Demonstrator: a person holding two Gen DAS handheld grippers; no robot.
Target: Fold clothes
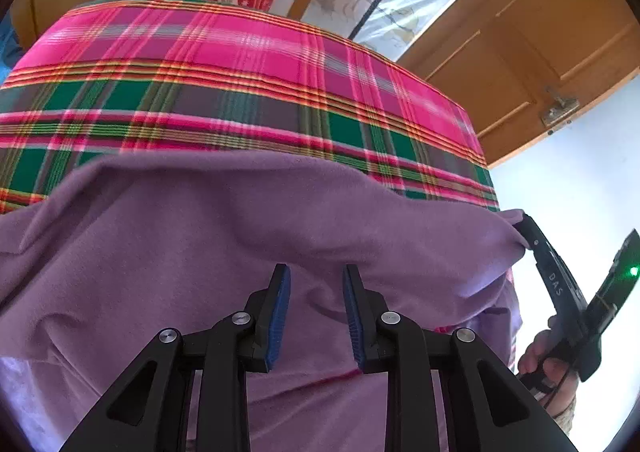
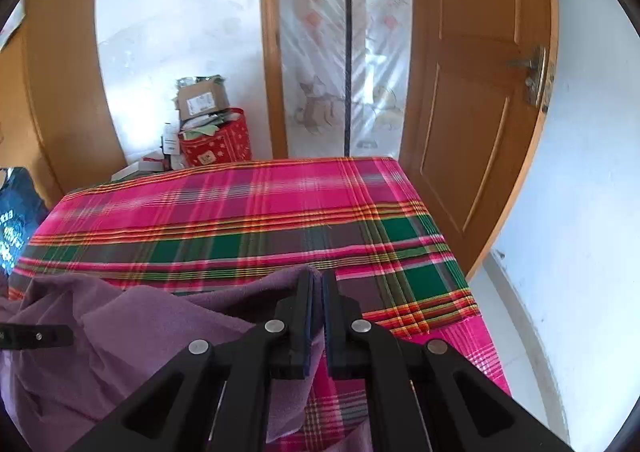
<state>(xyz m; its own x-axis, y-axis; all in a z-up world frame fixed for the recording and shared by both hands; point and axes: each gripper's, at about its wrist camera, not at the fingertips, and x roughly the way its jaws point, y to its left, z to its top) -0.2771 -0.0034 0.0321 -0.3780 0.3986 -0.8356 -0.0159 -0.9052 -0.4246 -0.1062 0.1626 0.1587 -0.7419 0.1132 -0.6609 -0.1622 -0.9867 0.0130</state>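
A purple fleece garment (image 1: pixel 224 236) lies bunched on the near part of a table covered with a pink and green plaid cloth (image 1: pixel 240 64). My left gripper (image 1: pixel 316 280) is open just above the garment, with nothing between its blue pads (image 1: pixel 280 316). My right gripper (image 2: pixel 317 284) is shut on an edge of the purple garment (image 2: pixel 132 336) and holds it lifted at the table's near right side. In the left wrist view the right gripper (image 1: pixel 524 228) shows at the right, pinching the garment's corner.
The plaid cloth (image 2: pixel 240 212) covers the far half of the table. A red gift bag (image 2: pixel 218 140) and cardboard boxes (image 2: pixel 202 100) stand beyond the far edge. A wooden door (image 2: pixel 476 92) is at the right. A dark blue item (image 2: pixel 14 212) lies at the left.
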